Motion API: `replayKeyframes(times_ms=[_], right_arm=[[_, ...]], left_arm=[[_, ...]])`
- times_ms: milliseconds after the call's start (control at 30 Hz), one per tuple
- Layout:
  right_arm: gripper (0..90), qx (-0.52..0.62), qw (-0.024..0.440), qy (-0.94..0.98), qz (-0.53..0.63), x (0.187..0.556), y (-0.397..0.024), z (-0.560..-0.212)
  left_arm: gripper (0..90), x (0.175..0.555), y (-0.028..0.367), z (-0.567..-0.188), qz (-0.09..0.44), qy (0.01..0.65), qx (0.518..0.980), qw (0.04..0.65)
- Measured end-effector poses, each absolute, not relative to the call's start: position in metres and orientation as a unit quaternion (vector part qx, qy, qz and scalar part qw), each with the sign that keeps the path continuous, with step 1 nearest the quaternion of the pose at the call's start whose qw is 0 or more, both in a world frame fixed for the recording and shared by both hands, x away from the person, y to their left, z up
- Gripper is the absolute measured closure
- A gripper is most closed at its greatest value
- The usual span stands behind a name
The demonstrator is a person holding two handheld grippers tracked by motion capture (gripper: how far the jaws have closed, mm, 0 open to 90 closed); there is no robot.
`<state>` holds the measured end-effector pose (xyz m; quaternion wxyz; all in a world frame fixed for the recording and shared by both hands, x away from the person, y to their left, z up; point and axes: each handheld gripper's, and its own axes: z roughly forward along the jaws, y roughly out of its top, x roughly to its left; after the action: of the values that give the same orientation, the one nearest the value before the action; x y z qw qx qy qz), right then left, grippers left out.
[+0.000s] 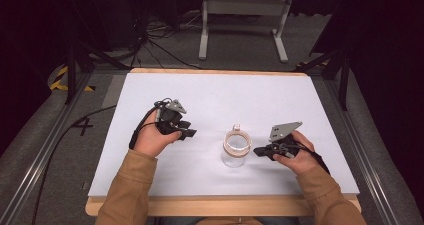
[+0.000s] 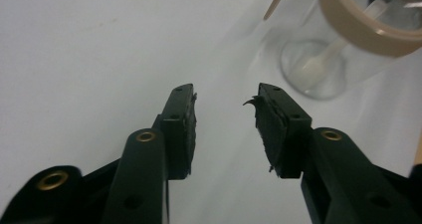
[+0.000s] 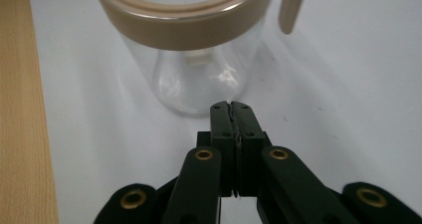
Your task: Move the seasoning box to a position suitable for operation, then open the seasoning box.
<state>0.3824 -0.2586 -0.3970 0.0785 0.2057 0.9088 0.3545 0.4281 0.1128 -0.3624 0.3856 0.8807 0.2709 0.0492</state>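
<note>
My table (image 1: 280,100) glows evenly bright while the room's upper corners fall dark; my jar (image 3: 194,59) blurs, glinting faintly

Left tool (image 2: 225,102) jaws apart, right tool (image 3: 232,106) jaws pressed together, both hand-held.

jar (image 3: 191,59): top cut off by frame | jar contents (image 2: 318,67): blurred, unidentifiable
</note>
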Motion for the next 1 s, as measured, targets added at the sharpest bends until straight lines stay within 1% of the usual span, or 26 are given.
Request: replayKeyframes(times_ms=[67,267,433,500,567,600,633,667,767,933,1000], right_arm=[[89.5,0.218,0.085,0.902,0.364,0.382,-0.268,-0.393],[89.5,0.244,0.098,0.882,0.391,0.378,-0.292,-0.382],[89.4,0.259,0.105,0.873,0.399,0.374,-0.304,-0.378],[89.4,0.263,0.107,0.871,0.401,0.372,-0.307,-0.378],[89.4,0.267,0.108,0.869,0.403,0.371,-0.309,-0.378],[89.4,0.273,0.109,0.867,0.404,0.369,-0.311,-0.378],[89.4,0.273,0.109,0.867,0.404,0.369,-0.311,-0.378],[89.4,0.274,0.108,0.866,0.404,0.368,-0.312,-0.378],[89.3,0.276,0.110,0.867,0.400,0.365,-0.311,-0.378],[89.2,0.273,0.109,0.870,0.396,0.360,-0.308,-0.380],[89.1,0.272,0.104,0.873,0.392,0.357,-0.307,-0.381]], left_arm=[[66.2,0.428,0.110,-0.358,0.045,0.260,0.879,0.396],[70.4,0.430,0.100,-0.353,0.034,0.249,0.869,0.426],[74.2,0.433,0.090,-0.349,0.028,0.237,0.860,0.451],[77.6,0.435,0.085,-0.348,0.024,0.232,0.855,0.463],[80.9,0.435,0.084,-0.347,0.022,0.229,0.858,0.459],[84.9,0.438,0.077,-0.349,0.033,0.226,0.858,0.460],[87.4,0.438,0.077,-0.349,0.033,0.226,0.858,0.460],[87.4,0.440,0.074,-0.350,0.034,0.226,0.858,0.461],[88.3,0.446,0.068,-0.355,0.013,0.224,0.847,0.481],[86.2,0.451,0.056,-0.360,-0.004,0.223,0.838,0.498],[86.0,0.453,0.049,-0.361,-0.019,0.219,0.834,0.507]])
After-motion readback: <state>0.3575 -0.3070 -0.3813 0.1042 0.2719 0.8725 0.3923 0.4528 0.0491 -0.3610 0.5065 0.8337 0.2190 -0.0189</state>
